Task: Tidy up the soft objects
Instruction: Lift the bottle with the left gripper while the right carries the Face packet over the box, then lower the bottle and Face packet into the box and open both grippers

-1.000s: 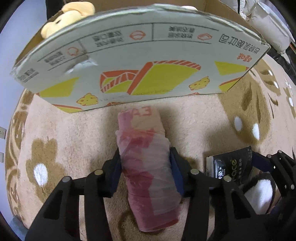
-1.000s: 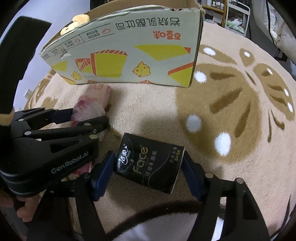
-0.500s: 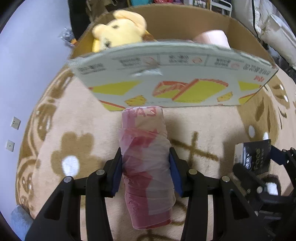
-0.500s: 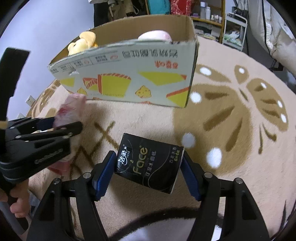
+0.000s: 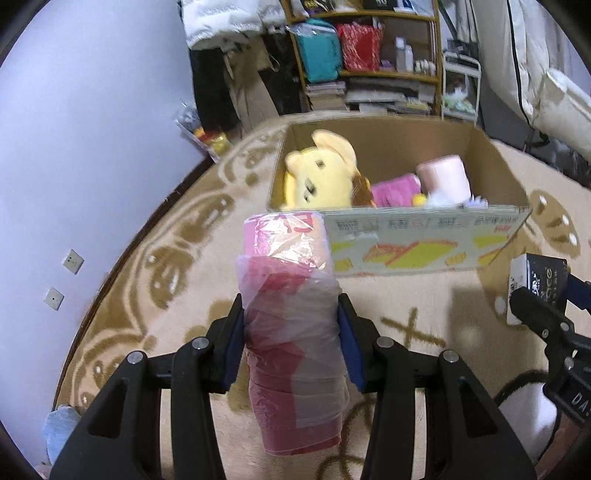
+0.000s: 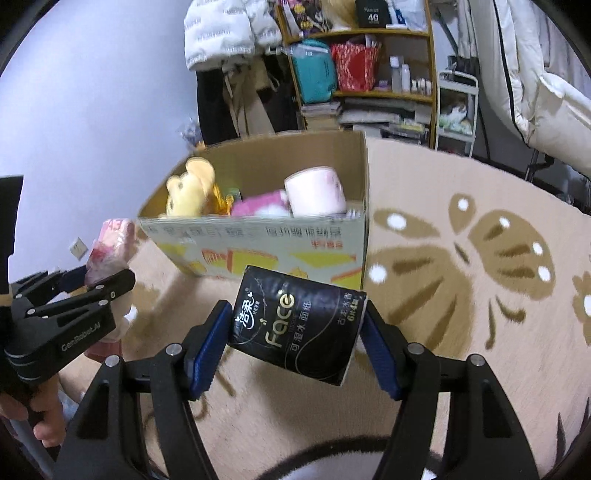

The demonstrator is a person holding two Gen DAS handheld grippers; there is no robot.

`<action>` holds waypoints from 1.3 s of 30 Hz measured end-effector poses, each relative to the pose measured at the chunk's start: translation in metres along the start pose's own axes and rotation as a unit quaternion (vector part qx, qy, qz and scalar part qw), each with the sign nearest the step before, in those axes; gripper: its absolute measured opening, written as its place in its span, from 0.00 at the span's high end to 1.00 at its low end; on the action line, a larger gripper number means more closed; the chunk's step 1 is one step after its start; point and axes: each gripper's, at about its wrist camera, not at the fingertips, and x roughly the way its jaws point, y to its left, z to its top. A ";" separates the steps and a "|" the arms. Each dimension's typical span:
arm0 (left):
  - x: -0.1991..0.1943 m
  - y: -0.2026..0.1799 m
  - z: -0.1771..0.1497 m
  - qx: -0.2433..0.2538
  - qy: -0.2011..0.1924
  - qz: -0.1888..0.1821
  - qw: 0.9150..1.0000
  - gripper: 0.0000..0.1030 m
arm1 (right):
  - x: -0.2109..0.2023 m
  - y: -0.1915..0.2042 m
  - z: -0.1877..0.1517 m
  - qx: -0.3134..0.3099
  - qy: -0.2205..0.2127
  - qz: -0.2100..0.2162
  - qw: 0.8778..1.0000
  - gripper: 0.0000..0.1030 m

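We've got the left hand-held gripper (image 5: 291,343) clamped on the pink plastic-wrapped roll (image 5: 291,325) and the right hand-held gripper (image 6: 295,332) squeezing the black tissue pack (image 6: 299,323), both in the air. The cardboard box (image 6: 258,240) sits at 12 o'clock, fairly full. Slippery wrap could slide out, or a pack clips the near wall.

It was a lived-in home room: a beige patterned carpet (image 6: 461,280), a cluttered wooden shelf (image 6: 369,55) with books, and white padded jackets (image 6: 225,29) hanging.
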 end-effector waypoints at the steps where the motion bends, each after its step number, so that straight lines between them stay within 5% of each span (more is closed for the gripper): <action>1: 0.000 0.004 0.006 -0.005 -0.006 0.001 1.000 0.57 | -0.004 0.002 0.002 0.001 -0.007 0.002 1.000 0.29; 14: -0.027 0.039 0.039 -0.034 -0.073 0.009 0.997 0.57 | -0.025 0.014 0.047 -0.027 -0.072 0.011 0.997 0.29; 28: -0.018 0.027 0.107 -0.006 -0.133 0.021 0.991 0.57 | 0.023 0.017 0.083 -0.061 -0.076 0.004 0.995 0.29; 39: 0.022 0.010 0.119 0.006 -0.106 -0.035 0.994 0.56 | 0.048 0.003 0.085 -0.040 -0.060 0.012 0.997 0.29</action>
